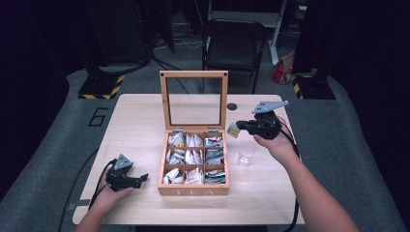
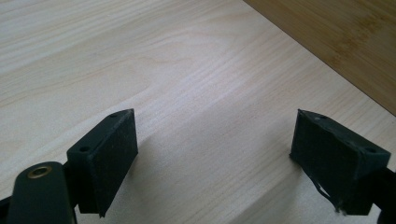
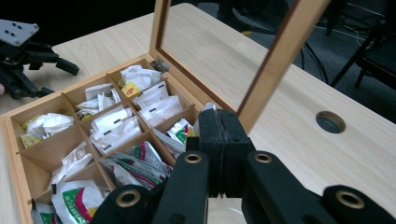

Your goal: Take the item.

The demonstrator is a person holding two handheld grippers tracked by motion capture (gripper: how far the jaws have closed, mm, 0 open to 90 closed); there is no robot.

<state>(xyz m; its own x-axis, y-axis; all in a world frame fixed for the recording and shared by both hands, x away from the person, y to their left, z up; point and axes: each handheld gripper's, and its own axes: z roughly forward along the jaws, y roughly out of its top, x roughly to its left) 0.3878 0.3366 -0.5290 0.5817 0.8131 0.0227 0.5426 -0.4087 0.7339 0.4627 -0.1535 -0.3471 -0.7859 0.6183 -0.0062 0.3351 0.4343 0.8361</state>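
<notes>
Holding my right gripper (image 1: 240, 127) raised just right of the tea box (image 1: 193, 189), jaws pinched on a small tea bag (image 1: 234, 130) with a yellow tag. Left gripper (image 1: 140, 179) rests low, left of the box, jaws spread wide over pale wood grain. Right gripper view gives the box's nine compartments, crinkled paper sachets, the glass lid (image 3: 261, 70) upright. A clear cup (image 1: 247, 156) sits right of the box.
</notes>
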